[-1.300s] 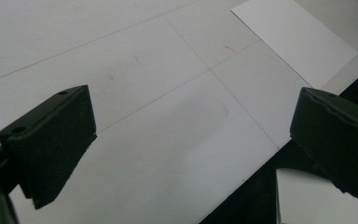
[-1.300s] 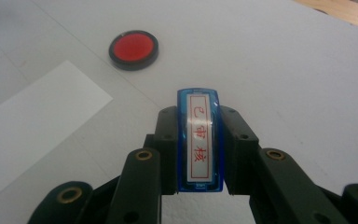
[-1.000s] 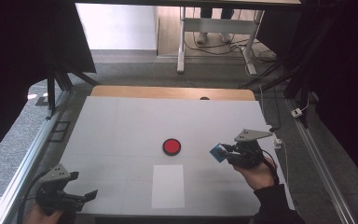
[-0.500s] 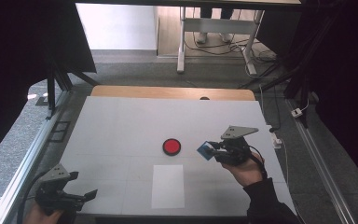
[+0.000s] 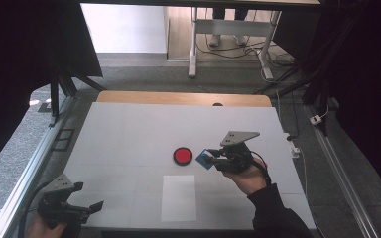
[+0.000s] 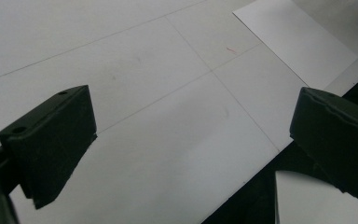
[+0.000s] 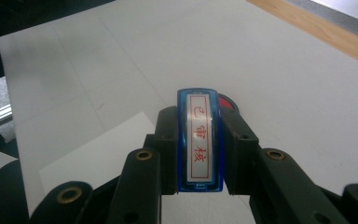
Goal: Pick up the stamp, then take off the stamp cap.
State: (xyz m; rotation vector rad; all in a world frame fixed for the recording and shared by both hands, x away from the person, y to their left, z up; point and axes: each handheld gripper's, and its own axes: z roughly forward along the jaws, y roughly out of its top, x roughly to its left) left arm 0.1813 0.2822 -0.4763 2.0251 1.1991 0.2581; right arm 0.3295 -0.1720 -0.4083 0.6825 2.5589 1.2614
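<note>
My right gripper (image 5: 212, 159) is shut on a blue stamp (image 5: 206, 159) with a white label and red characters (image 7: 199, 140). It hangs just right of a round red ink pad (image 5: 182, 155) on the white table; in the right gripper view the pad (image 7: 226, 102) peeks out behind the stamp. A white sheet of paper (image 5: 178, 197) lies in front of the pad. My left gripper (image 5: 87, 210) rests at the table's front left corner, its jaws (image 6: 186, 140) wide apart with nothing between them.
The white table top (image 5: 129, 134) has a wooden strip (image 5: 178, 98) along its far edge. Metal rails (image 5: 25, 173) run along both sides. The sheet of paper (image 6: 298, 42) lies to the upper right in the left gripper view.
My right gripper has carried the blue stamp leftward, toward the red ink pad. The left gripper has stayed put.
</note>
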